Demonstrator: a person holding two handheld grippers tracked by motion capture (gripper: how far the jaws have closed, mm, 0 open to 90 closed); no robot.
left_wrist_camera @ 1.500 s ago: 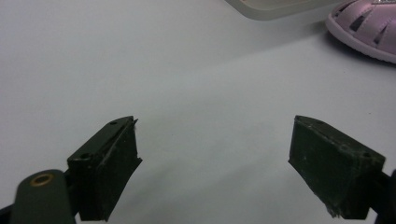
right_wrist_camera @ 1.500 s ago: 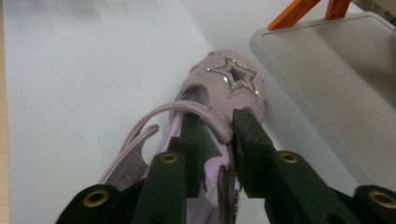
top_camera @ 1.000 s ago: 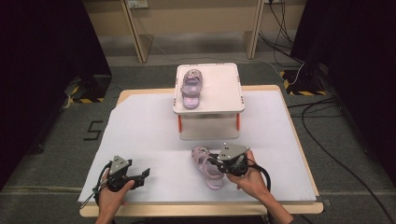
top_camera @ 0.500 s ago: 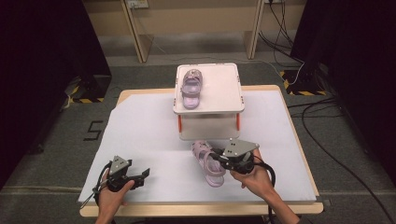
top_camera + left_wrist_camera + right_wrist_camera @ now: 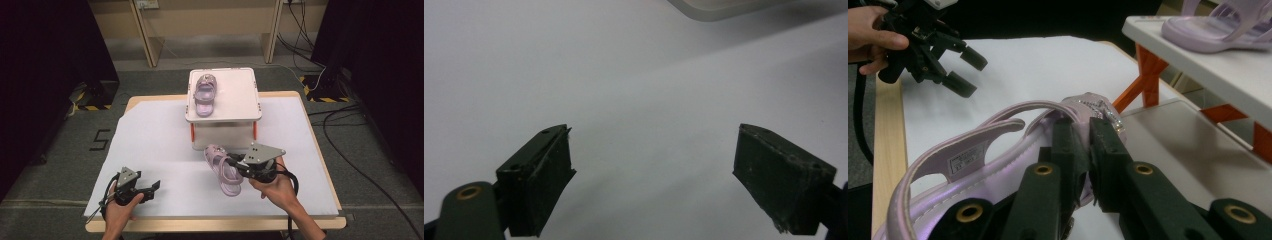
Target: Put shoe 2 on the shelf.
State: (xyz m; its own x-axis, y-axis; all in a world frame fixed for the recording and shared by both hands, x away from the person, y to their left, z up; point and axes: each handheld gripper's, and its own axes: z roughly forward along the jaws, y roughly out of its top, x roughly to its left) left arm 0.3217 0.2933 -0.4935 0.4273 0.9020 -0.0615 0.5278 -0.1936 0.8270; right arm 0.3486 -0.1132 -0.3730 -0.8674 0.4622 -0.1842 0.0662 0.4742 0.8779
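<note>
Since the earlier frames the right gripper (image 5: 239,165) had carried the sandal (image 5: 223,170) a little rightward and turned it, while the left gripper (image 5: 150,189) had stayed put. Its jaws were pinched shut on the sandal's side strap, the two pads almost meeting with the lilac band between them. From those fingers the sandal's (image 5: 998,165) toe and its jewelled front lay ahead, toward the stand (image 5: 223,131), and the heel strap curled back beside the jaws; its long axis ran roughly toward and away from the person, slightly slanted. Whether the sole was touching the sheet or just clear of it could not be told. The right hand was plainly the nearer; the left gripper (image 5: 955,70), jaws apart and holding nothing, hovered well off to the left over bare white sheet (image 5: 634,80). Ahead and above the fingers the stand's top (image 5: 235,95) held the other sandal (image 5: 205,92) on its left half, with the right half free, probably the spot for this one. Beyond lay grey floor, cables and dark curtains.
</note>
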